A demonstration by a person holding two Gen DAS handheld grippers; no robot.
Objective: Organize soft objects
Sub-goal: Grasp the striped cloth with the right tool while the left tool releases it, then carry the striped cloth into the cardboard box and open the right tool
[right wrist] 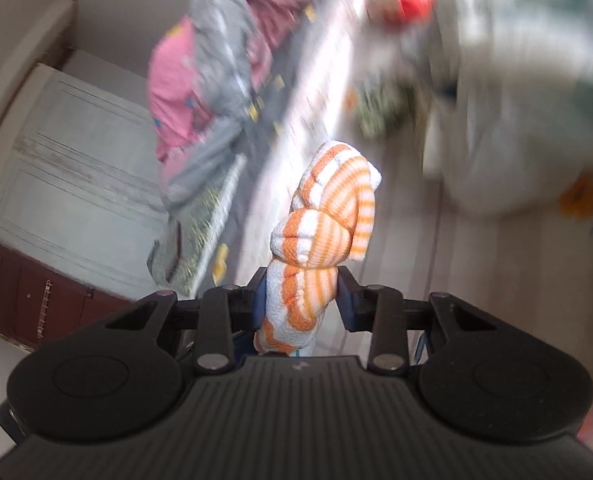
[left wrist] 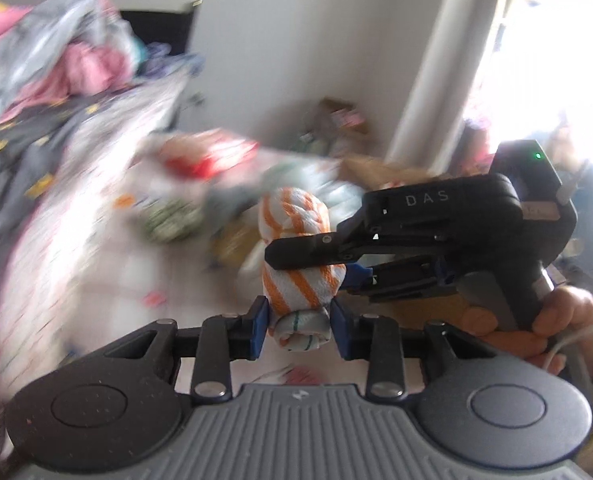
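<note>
Blurred bedding fills the background in both views, so most of it is hard to make out. Nearest in the left wrist view, the left gripper (left wrist: 299, 326) is closed narrowly on the grey, green-lined end of a rolled orange-and-white striped knitted sock bundle (left wrist: 296, 240). Just above, the right gripper (left wrist: 308, 258) comes in from the right and clamps the bundle's middle; its black body reads "DAS", with a green light lit on top. A hand (left wrist: 544, 320) grips its handle, partly cut off by the frame edge. In the right wrist view the bundle (right wrist: 324, 220) stands up between the right gripper (right wrist: 302, 300) pads, held in the air. Beyond lie a smeared pink and grey quilt heap (left wrist: 56, 52) and a red blur (left wrist: 212, 156) on the pale sheet (left wrist: 96, 240).
</note>
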